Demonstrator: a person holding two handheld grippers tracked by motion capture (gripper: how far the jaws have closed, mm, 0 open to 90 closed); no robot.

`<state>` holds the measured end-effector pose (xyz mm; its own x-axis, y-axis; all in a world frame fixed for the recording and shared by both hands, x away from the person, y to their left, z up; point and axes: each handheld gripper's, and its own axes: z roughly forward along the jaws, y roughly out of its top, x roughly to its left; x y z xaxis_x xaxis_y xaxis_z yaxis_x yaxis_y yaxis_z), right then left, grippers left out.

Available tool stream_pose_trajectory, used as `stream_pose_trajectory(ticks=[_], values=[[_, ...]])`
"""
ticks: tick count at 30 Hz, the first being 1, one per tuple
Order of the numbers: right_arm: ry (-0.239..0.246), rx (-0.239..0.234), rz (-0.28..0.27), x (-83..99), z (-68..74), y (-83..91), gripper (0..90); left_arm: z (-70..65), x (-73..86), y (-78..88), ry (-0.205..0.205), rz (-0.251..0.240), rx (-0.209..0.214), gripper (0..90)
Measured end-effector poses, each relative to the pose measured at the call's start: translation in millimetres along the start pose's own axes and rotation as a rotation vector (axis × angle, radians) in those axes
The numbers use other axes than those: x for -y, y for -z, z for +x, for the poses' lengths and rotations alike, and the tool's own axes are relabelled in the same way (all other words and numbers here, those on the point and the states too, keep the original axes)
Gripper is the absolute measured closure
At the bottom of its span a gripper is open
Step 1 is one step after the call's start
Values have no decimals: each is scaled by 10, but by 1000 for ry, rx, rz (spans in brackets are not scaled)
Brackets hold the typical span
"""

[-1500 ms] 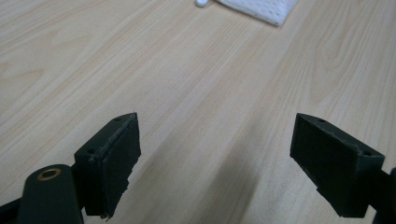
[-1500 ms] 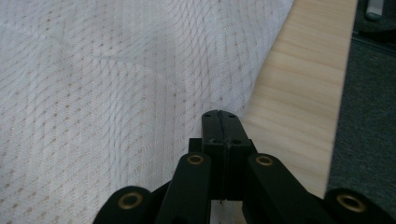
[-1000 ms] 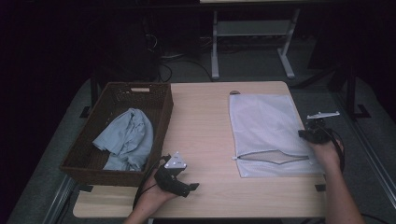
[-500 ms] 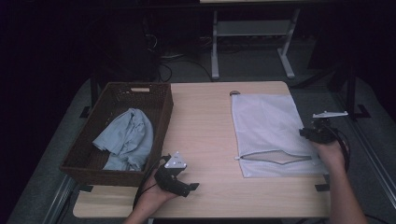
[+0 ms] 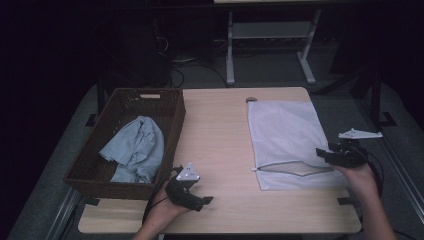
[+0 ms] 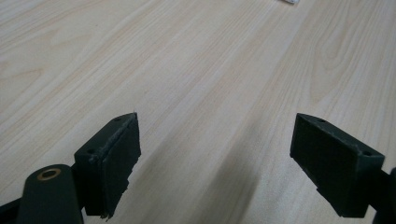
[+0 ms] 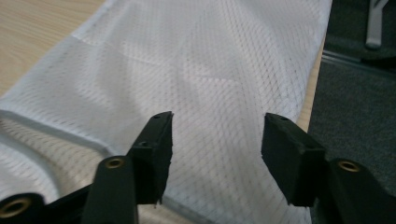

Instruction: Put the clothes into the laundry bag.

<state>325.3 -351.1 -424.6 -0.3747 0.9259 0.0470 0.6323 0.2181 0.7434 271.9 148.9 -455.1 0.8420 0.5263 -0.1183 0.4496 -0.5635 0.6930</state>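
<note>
A white mesh bag (image 5: 287, 135) lies flat on the right half of the wooden table (image 5: 215, 130), its grey-edged mouth (image 5: 295, 170) toward the near side. My right gripper (image 5: 322, 154) hovers at the bag's near right edge. Its jaws have just been opening and stand apart over the mesh bag (image 7: 196, 60), with nothing between them (image 7: 217, 140). My left gripper (image 5: 202, 200) rests low near the table's front edge, open over bare wood (image 6: 215, 149). A light blue cloth (image 5: 135, 147) lies in the brown wicker basket (image 5: 125, 97) at the left.
The basket fills the table's left side. Bare wood (image 6: 187, 56) stretches between basket and bag. Dark floor and a white metal frame (image 5: 270, 35) lie beyond the far edge, and the table's right edge is close to the bag.
My right gripper has drawn back a little toward the right near side of the bag. The left hand has stayed put.
</note>
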Motion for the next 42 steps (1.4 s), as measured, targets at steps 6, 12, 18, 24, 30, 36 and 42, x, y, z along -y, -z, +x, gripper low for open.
stream_pose_trajectory(ticks=[6, 12, 18, 24, 30, 36, 42], values=[[29, -29, -58, 89, 203, 216, 356, -6, -1, 4, 1, 2, -1, 155], [77, -82, -72, 210, 448, 324, 325, -15, -1, -5, -2, 4, 2, 155], [125, -152, -76, 296, 720, 359, 292, -24, 0, -12, -3, 5, 5, 155], [165, -241, -61, 381, 991, 319, 266, -38, -1, -20, -6, 9, 9, 155], [185, -326, -22, 451, 1251, 184, 247, -64, -9, -35, -9, 10, 25, 155], [219, -355, 7, 470, 1352, 69, 235, -100, -22, -42, -14, 12, 36, 155], [217, -343, 11, 482, 1346, 39, 210, -127, -104, 26, -6, 5, 38, 155]])
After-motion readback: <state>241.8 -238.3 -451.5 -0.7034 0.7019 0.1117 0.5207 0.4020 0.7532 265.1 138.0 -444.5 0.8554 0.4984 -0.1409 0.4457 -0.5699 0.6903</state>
